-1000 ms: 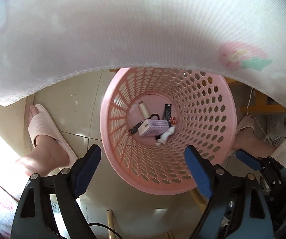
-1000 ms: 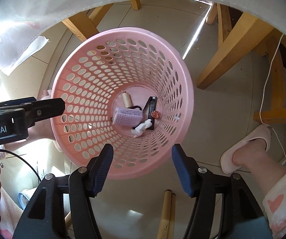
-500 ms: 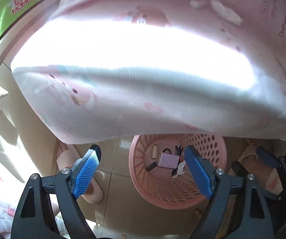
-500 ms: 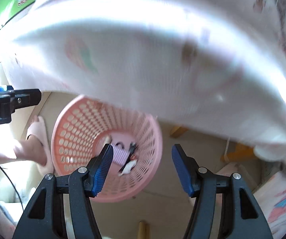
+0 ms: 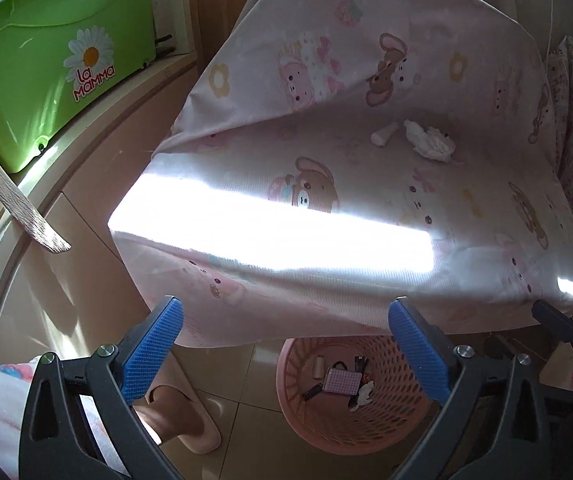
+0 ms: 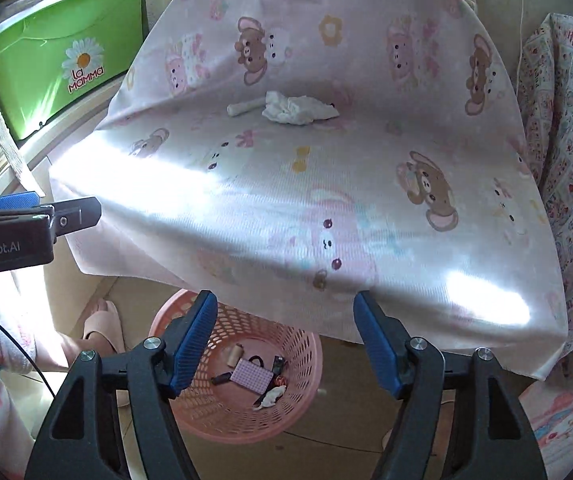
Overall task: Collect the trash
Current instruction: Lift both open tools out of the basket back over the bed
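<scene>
Both grippers raised | left gripper (image 5: 284, 354), right gripper (image 6: 284, 342) opening (empty) | tissue (image 6: 298, 109) well ahead

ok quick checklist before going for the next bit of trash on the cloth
1. Trash left on the cloth: crumpled tissue and small white roll beside it: ok.
2. Left gripper empty, jaws just opened wider: ok.
3. Right gripper empty, jaws just opened wider: ok.
4. Pink basket upright on the floor below the cloth edge: ok.
5. Whether tissue and roll touch: cannot tell.
</scene>
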Available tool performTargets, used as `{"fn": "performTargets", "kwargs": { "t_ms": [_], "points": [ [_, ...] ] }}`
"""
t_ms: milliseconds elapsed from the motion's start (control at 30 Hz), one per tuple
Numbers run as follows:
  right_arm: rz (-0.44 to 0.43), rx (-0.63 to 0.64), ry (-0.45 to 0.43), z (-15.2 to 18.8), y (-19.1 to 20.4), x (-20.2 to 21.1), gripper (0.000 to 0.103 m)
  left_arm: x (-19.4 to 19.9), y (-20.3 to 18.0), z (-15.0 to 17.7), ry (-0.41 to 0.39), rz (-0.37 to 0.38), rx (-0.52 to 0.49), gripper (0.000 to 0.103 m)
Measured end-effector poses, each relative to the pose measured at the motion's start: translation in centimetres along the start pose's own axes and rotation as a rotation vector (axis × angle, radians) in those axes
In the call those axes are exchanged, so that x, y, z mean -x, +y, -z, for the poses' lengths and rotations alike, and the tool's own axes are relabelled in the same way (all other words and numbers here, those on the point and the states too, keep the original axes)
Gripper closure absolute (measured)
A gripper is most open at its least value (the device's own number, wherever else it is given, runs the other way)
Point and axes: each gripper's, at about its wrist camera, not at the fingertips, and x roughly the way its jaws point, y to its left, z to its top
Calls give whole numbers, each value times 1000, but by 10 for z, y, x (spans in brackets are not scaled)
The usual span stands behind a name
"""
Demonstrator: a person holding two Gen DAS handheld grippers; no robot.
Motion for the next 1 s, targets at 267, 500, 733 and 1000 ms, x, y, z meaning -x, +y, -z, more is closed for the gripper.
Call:
{"fn": "performTargets", "kwargs": {
  "t_ms": [267, 500, 733, 1000],
  "points": [
    [6, -15, -56, -2, 0, 17, 30, 18, -9, 3, -83, -14, -49, 1],
    [21, -12, -139, -9, -6, 42, 29, 37, -8, 1, -205, -14, -58, 1],
    [38, 50, -216, -32, -18, 62, 24, 58, -10, -27, -225, 5, -95, 1],
    [6, -25, -279, -86, -64, 82, 18, 73, -11, -94, -260, 14, -84, 1]
  ]
}}
